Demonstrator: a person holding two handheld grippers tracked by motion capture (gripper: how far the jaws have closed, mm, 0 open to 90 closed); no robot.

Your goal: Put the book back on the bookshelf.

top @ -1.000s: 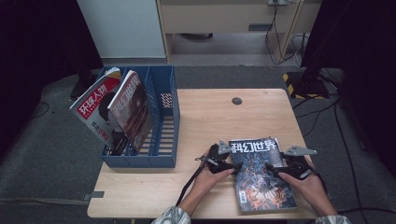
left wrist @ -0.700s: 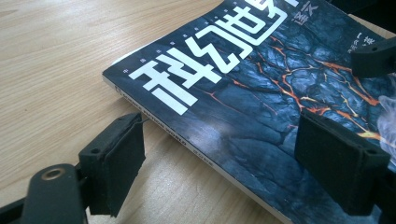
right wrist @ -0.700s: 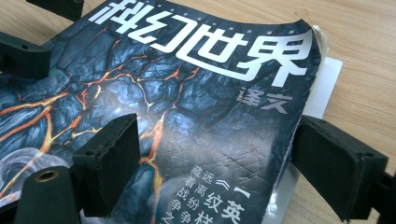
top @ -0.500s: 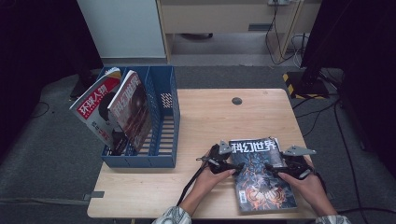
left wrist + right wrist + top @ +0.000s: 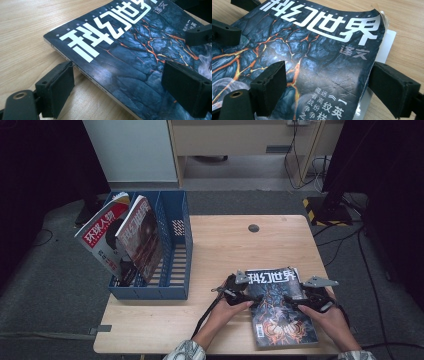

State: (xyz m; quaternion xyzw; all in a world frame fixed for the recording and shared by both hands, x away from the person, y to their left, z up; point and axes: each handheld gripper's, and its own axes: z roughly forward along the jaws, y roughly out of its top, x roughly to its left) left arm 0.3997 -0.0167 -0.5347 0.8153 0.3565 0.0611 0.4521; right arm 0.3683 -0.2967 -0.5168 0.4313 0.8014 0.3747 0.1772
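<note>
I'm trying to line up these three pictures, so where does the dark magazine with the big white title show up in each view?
High view: the magazine lies flat at the table's near right, between both grippers.
Left gripper view: it runs from top centre to lower right, spine edge between the jaws.
Right gripper view: it spreads across the left and centre, curled page edge at right.
Shared landmark: the white title.

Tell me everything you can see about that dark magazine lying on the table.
The dark glossy paper magazine lies flat, cover up, near the wooden table's front right. Its cover shows cracked black rock with orange veins under large white Chinese characters. The outer top corner curls up. The left tool and right tool straddle its side edges, jaws open.
</note>
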